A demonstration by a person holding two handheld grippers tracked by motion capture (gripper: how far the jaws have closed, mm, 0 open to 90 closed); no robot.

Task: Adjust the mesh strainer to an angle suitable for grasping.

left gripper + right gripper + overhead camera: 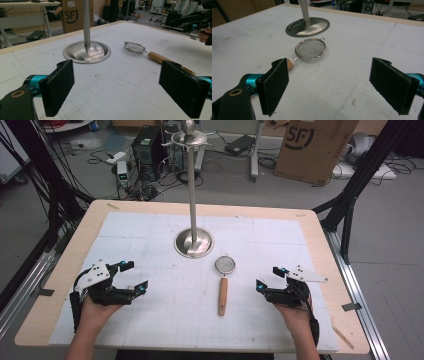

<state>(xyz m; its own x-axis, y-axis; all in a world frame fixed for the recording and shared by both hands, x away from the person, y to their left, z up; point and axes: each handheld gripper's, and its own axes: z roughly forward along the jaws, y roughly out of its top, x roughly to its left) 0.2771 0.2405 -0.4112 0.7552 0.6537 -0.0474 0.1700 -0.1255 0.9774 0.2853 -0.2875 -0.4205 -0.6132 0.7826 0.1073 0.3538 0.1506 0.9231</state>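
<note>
Strainer [225, 275]: a small round wire-mesh sieve with a light wooden handle lies flat on the white gridded mat [165, 320], mesh end toward the far side, handle pointing back toward you. It sits between your two hands, nearer the right one, and touches neither gripper.

Just beyond the mesh stands the tall polished steel pole stand on a round dished base [193, 242]; the sieve's rim lies near the base and apart from it, as your right gripper view [310, 48] shows.

Your left gripper [131, 276] hovers over the near-left part of the mat, jaws spread wide with nothing between them; in its own view [125, 90] the pads frame bare mat, with the steel base [86, 52] and the sieve [135, 47] farther off.

Your right gripper [270, 277] sits at the near right, jaws likewise spread and empty. In its view [329, 87] the left pad overlaps the handle's tip; contact cannot be told.

The mat covers a pale wooden table [325, 250].
</note>
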